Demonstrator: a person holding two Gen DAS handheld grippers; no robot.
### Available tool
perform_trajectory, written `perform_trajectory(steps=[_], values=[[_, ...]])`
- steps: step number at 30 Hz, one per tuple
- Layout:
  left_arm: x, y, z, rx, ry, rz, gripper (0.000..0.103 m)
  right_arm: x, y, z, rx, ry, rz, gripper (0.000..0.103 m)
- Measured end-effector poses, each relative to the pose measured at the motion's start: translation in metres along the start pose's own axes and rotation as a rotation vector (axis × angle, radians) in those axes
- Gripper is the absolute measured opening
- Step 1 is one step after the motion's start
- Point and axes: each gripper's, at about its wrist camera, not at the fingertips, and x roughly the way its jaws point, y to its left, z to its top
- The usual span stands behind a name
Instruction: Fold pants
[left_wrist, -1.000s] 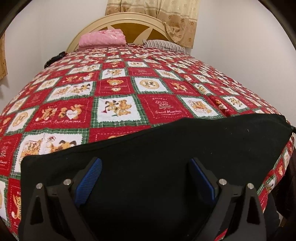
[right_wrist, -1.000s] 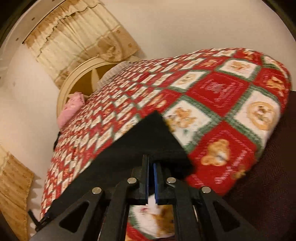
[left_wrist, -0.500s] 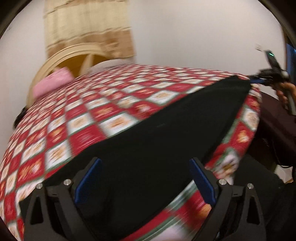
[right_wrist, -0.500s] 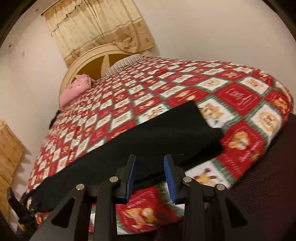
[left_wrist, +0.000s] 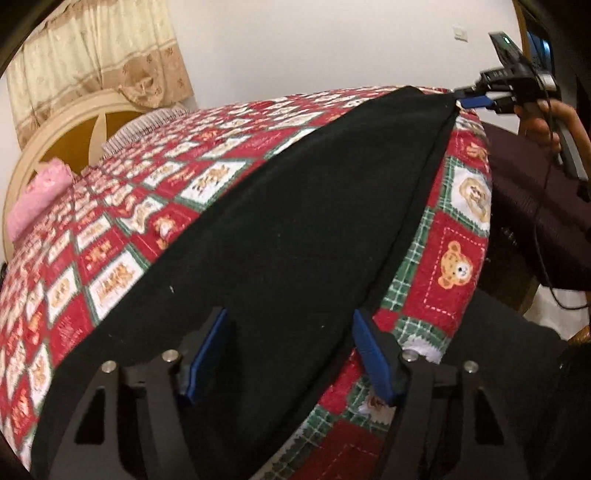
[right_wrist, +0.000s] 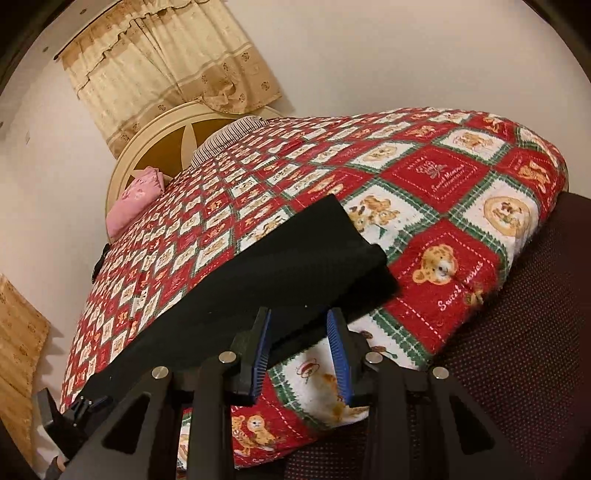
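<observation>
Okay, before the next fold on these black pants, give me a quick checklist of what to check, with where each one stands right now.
1. Black pants lying flat on the quilt: ok.
2. Left gripper over the pants' near end, jaws closing, pads not yet pressing: not ok.
3. Right gripper at the other end, pads apart, nothing held: not ok.
4. Near edge of the pants runs along the bed edge: ok.
5. Layers aligned underneath: cannot tell.

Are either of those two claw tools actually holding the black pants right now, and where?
Neither. The right gripper is open just off the black pants, at their end; the left gripper is closing around the other end, pads not yet pressing.
</observation>
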Motion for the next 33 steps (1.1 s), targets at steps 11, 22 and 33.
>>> perform_trajectory(steps=[11, 22, 33], values=[[-0.001, -0.011, 0.003, 0.029, 0.029, -0.085, 0.023, 0.0, -0.012, 0.006, 0.05, -0.036, -0.033, 0.032], [0.001, -0.006, -0.01, 0.03, 0.047, -0.02, 0.035, 0.006, -0.015, 0.007, 0.07, -0.029, -0.043, 0.033], [-0.005, 0.008, -0.005, -0.048, 0.015, -0.08, 0.013, 0.008, -0.038, 0.026, 0.16, -0.053, -0.026, 0.033]])
